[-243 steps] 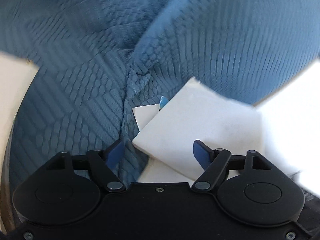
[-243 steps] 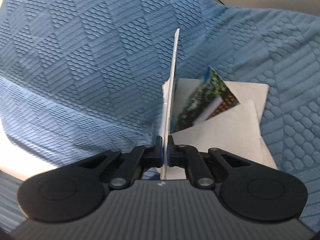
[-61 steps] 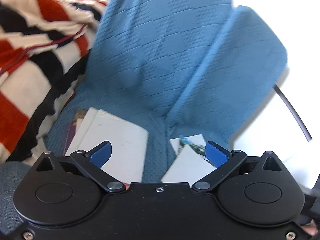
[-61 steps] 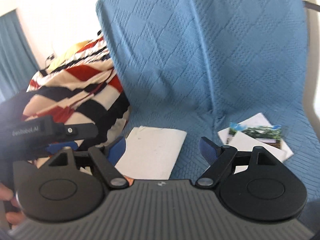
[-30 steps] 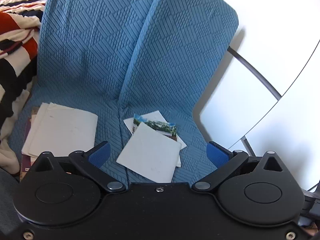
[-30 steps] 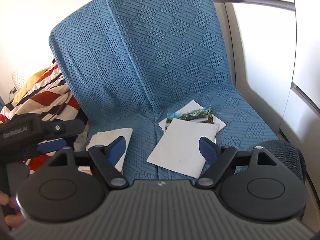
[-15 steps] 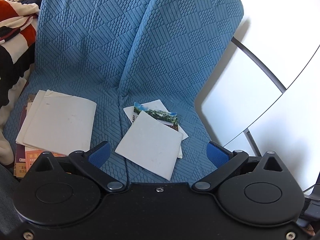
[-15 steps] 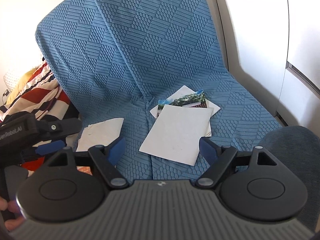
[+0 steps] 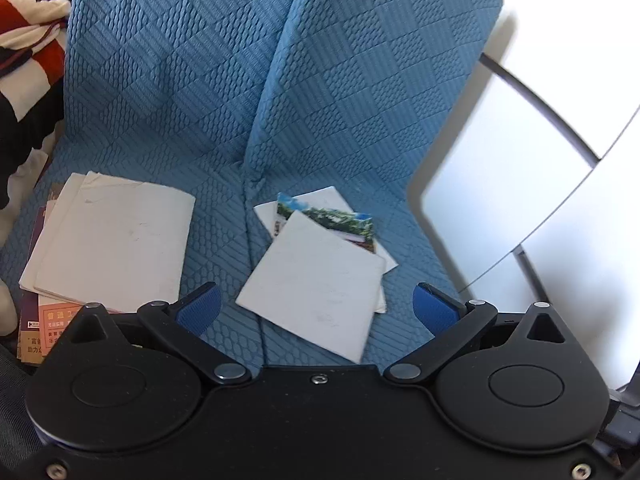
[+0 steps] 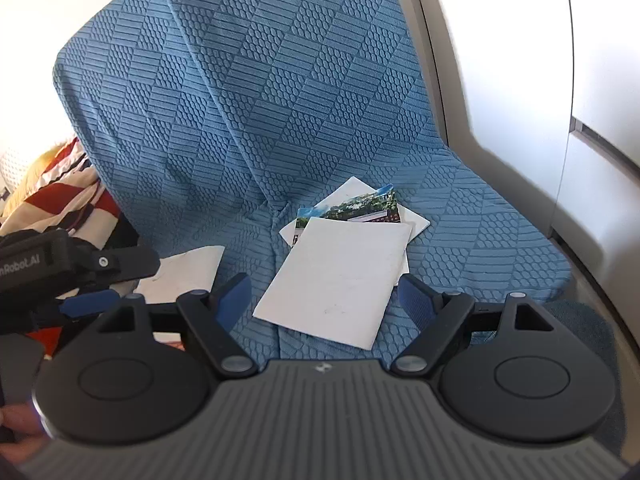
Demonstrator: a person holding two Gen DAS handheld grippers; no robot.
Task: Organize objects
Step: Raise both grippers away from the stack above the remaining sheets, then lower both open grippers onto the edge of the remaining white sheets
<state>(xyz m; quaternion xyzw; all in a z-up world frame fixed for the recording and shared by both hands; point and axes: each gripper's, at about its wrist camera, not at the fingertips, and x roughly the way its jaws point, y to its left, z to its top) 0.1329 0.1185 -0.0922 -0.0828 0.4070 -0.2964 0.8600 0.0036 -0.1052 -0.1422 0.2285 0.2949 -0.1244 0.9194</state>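
Blue quilted seat cover (image 10: 460,216) carries your small card stack (image 10: 340,272) ahead of, between, the spread, empty fingers of the right gripper (image 10: 323,296); left gripper (image 9: 316,308) likewise released; thin cards lie flat, so pads may snag fabric or scatter them.

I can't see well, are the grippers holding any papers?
No. The left gripper and right gripper are both open and empty; the white sheet lies on the blue seat.

Two paper stacks (image 9: 112,240) (image 9: 320,272), one blue cover (image 9: 360,100), two grippers (image 9: 316,310) (image 10: 324,296)
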